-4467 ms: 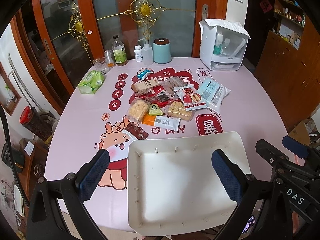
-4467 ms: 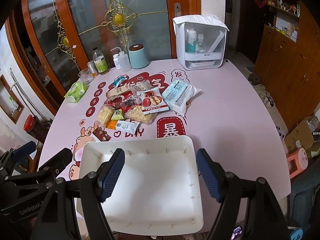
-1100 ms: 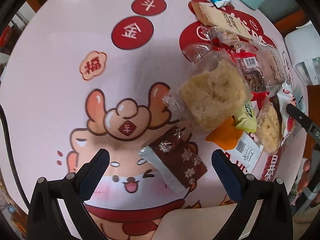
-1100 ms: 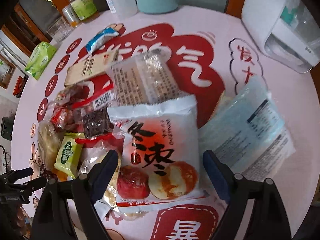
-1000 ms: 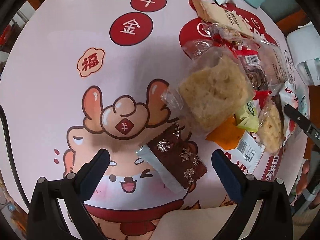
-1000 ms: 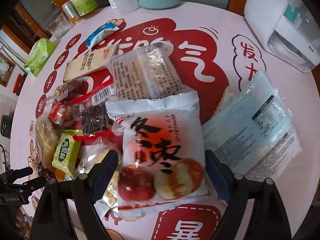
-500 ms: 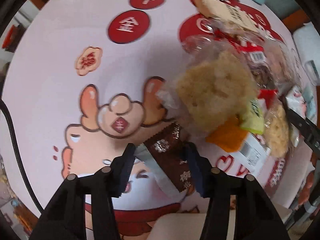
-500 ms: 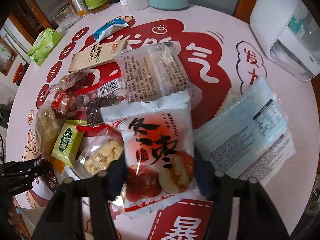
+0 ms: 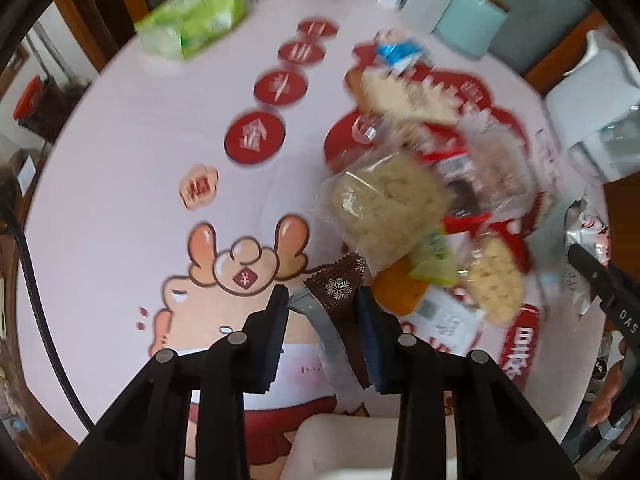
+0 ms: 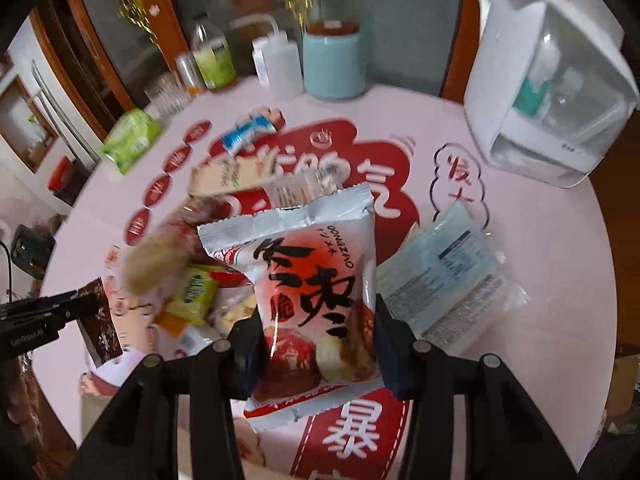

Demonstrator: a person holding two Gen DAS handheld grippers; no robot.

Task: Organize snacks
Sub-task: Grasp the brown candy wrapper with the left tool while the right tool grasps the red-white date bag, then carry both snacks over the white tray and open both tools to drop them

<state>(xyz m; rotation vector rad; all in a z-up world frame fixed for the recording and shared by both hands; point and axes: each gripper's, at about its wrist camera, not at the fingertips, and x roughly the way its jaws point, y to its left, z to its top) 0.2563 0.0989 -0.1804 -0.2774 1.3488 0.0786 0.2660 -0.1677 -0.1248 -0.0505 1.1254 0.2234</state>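
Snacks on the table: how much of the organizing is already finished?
Nothing looks sorted yet. In hand: the left gripper pinches the brown packet, the right gripper the white jujube bag. Left: the snack pile on the table; the white tray shows nothing inside.

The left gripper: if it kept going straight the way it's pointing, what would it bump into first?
Probably the pink tablecloth. The left gripper points steeply down, and the brown snack packet it holds would likely touch first. Depth is unclear.

Snack pile (image 9: 432, 184) motion-blurred, labels unreadable
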